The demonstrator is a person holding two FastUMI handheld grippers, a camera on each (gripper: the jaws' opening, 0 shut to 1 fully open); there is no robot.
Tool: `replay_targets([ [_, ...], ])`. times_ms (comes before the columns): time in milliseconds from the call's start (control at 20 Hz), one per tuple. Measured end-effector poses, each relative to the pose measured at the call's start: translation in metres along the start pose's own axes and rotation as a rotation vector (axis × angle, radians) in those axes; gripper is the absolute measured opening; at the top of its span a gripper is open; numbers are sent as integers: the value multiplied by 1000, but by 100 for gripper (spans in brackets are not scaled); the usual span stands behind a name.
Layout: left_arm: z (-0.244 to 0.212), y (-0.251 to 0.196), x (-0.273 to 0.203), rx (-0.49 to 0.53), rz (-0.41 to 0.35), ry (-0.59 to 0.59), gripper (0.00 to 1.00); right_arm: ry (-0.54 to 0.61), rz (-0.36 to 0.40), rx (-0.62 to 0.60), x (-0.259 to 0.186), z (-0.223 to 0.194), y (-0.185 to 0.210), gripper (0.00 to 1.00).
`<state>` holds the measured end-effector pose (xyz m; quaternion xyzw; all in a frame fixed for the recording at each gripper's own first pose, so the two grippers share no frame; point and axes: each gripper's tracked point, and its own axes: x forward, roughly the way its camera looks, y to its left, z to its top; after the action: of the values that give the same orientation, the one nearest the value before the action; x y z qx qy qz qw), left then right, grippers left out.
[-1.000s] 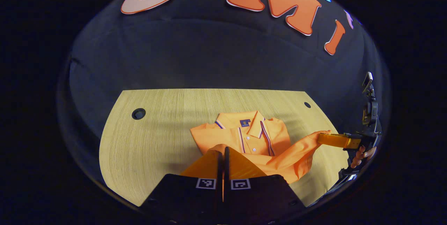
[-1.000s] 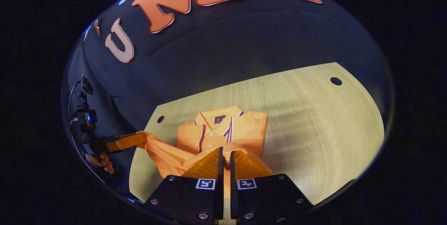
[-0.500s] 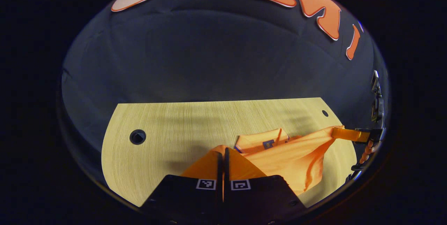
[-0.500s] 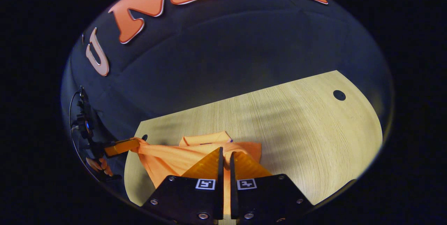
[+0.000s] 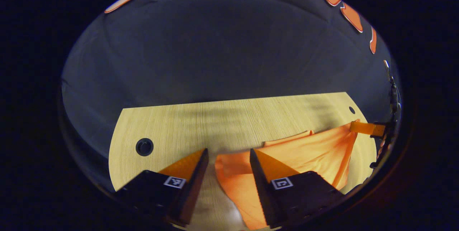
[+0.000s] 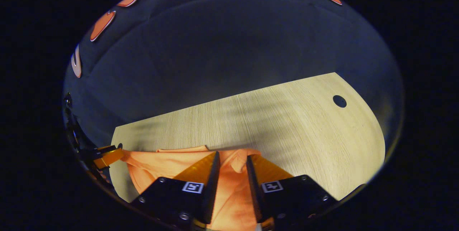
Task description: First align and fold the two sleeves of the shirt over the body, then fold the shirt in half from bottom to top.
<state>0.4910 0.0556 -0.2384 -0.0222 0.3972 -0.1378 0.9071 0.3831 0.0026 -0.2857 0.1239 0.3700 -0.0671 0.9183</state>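
The pale wood-grain worktop (image 5: 172, 123) carries the bright orange soft-fabric shirt (image 5: 308, 152), which lies folded near its front edge under both tools. The cloth looks light, limp and quick to slump, so I judge any further hold belongs at a hem corner or folded edge, pinched through all layers. The left tool (image 5: 227, 155) stands wide open over a shirt corner, gripping nothing. The right tool (image 6: 231, 159) is parted a little with cloth between its fingers; whether they press it I cannot tell.
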Motion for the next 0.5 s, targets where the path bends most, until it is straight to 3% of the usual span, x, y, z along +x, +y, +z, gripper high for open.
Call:
replay_targets([
  [50, 3, 2, -5, -5, 8, -13, 78, -7, 1, -29, -4, 1, -1, 58],
  [100, 5, 2, -10, -9, 11, -18, 84, -13, -1, -58, -8, 1, -1, 71],
  [150, 6, 3, -17, -14, 11, -28, 85, -17, -9, -83, -12, 1, -4, 76],
  [200, 9, 2, -25, -16, 19, -38, 87, -18, -12, -103, -20, 2, -8, 87],
  [500, 26, -18, -97, 19, 51, -156, 96, -164, 18, -104, -88, 28, -9, 96],
])
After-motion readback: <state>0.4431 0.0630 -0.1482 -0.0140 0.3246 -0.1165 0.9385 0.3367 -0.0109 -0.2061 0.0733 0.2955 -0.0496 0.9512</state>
